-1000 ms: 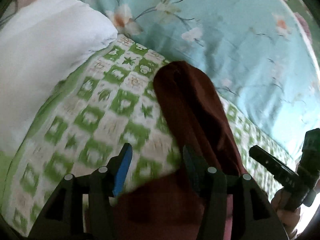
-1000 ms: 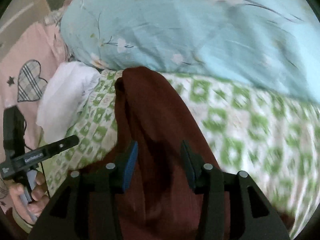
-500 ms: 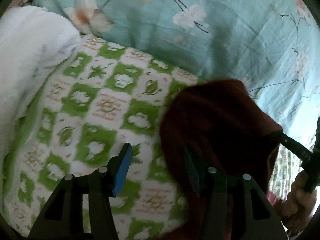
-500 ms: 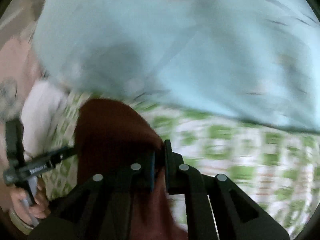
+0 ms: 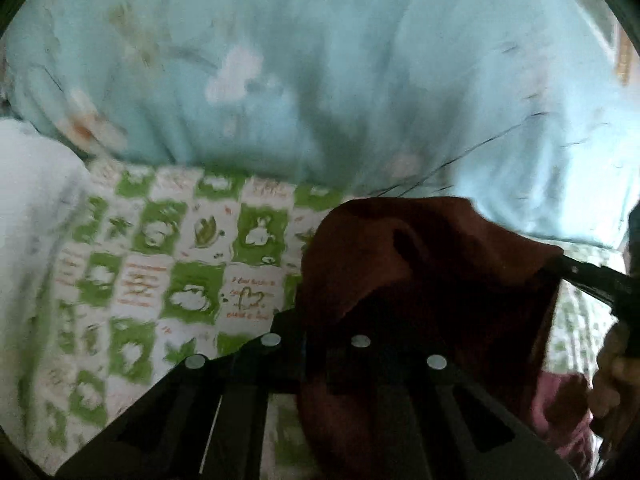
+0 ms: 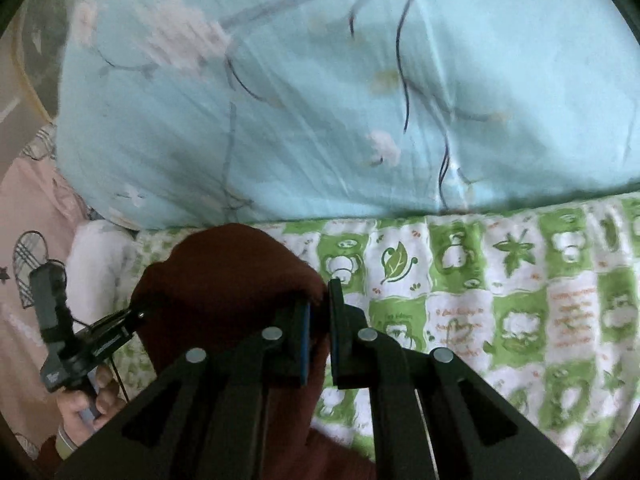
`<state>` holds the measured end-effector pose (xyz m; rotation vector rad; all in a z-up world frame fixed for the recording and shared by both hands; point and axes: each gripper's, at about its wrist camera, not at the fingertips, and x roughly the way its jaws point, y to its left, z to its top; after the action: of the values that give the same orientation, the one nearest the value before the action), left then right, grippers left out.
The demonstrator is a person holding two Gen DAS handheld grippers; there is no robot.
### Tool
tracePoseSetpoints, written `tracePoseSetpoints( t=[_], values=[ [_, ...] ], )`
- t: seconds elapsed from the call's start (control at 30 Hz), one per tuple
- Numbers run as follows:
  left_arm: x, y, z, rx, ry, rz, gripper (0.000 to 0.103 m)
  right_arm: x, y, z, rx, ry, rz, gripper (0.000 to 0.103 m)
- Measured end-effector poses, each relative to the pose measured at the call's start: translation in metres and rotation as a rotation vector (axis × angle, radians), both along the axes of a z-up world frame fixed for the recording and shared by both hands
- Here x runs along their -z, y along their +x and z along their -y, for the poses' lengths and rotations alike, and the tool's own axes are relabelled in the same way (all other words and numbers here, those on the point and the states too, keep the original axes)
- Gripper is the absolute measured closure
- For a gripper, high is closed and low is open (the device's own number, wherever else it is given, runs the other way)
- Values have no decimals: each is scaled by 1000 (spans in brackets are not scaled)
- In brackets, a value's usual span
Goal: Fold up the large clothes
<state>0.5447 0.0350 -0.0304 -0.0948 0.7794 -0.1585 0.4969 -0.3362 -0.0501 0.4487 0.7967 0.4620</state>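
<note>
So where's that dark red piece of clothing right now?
The dark red garment is lifted over the green-checked sheet, in front of the pale blue floral quilt. The right claw pinches its right corner, the left claw the left one.

Both wrist views look forward and steeply down, close over the green-checked bedsheet (image 5: pixel 168 280), facing the pale blue floral duvet (image 6: pixel 320 100). Each catches the other gripper at its edge; both share the raised maroon garment (image 5: pixel 420 264).
</note>
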Motion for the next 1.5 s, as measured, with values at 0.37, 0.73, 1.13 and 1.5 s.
tracePoseSetpoints(
  t=[0.37, 0.73, 1.13, 1.5],
  values=[
    [-14, -182, 5, 69, -31, 49, 99, 0, -168, 33, -23, 28, -1, 95],
    [47, -267, 5, 73, -14, -107, 78, 63, -252, 30, -1, -50, -155, 79],
    [36, -288, -23, 110, -494, -228, 45, 70, -253, 3, -5, 363, -260, 40],
    [76, -237, -32, 33, -725, -355, 94, 79, -231, -8, 13, 451, -270, 98]
  ],
)
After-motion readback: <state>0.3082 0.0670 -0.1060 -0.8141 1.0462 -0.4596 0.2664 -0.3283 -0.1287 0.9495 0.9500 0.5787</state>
